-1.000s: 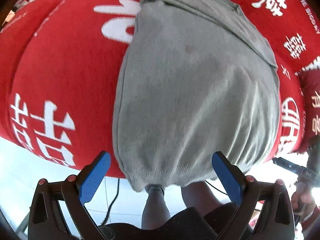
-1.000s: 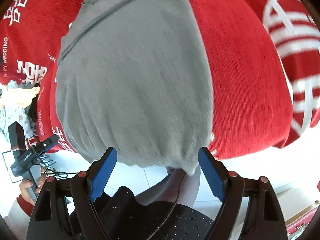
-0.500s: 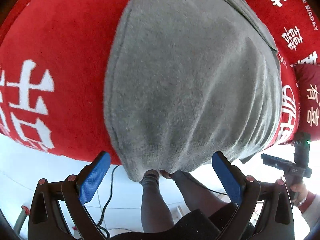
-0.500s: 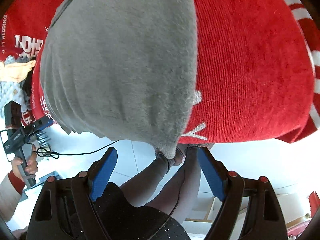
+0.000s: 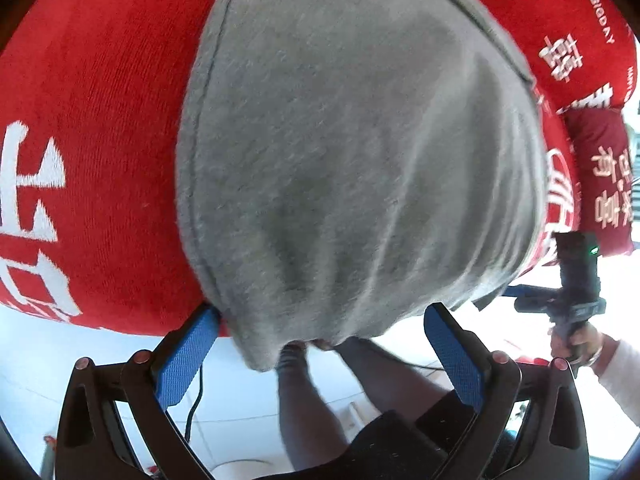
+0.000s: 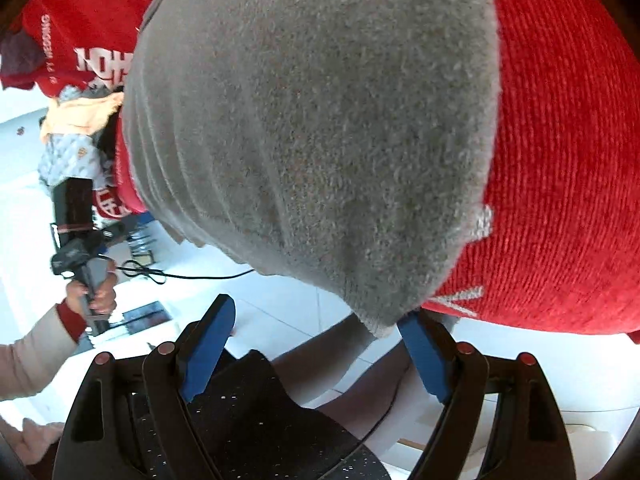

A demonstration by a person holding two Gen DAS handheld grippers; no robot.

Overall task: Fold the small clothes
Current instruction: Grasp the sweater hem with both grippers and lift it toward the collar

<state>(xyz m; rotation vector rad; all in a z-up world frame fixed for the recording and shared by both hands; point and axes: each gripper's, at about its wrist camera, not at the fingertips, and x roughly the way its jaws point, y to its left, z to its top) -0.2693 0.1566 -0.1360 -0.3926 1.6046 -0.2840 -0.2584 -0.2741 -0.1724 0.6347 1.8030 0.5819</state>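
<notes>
We see the grey knit garment [image 5: 352,152] lying flat on the red cloth with white lettering [image 5: 92,128], its near hem hanging over the edge. From the left wrist, our left gripper [image 5: 322,352] stands wide, one hem corner between its blue pads, unpinched; this view alone shows a dark red cushion [image 5: 600,176] to the right. From the right wrist, our right gripper [image 6: 320,344] is also spread, the other hem corner just touching its right pad. Only here do we see a pile of pale clothes [image 6: 76,136] at the left.
</notes>
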